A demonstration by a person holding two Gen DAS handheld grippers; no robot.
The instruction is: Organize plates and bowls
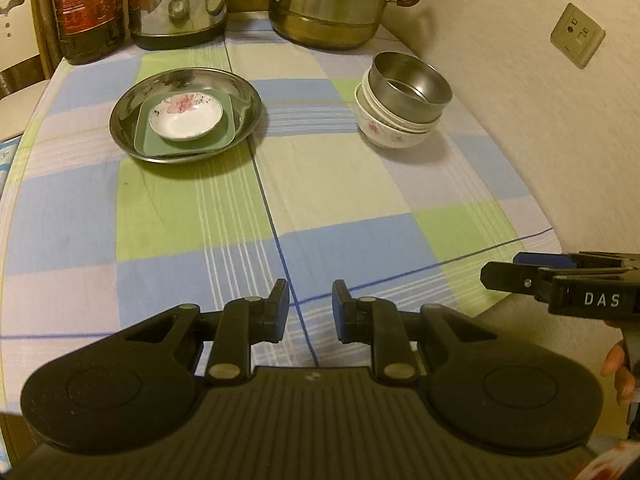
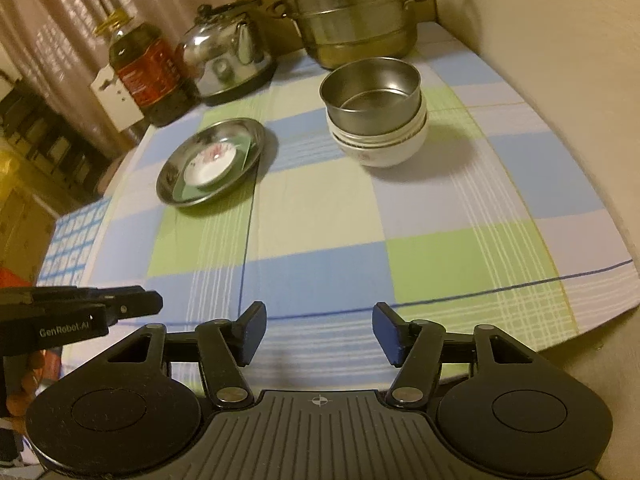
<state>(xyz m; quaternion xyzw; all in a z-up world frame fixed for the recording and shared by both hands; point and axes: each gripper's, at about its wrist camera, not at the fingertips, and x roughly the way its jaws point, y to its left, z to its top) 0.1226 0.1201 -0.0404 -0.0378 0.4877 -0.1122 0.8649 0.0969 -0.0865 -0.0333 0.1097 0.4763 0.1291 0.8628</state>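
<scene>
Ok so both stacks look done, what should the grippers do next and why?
Probably just ease both back off the table: the plate stack and bowl stack sit nested, and the left gripper and right gripper are empty.

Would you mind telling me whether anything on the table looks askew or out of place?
The metal bowl sits tilted in the stack of white bowls, not nested flat. The green square plate lies off-centre in the metal plate. Nothing looks spilled or broken.
</scene>
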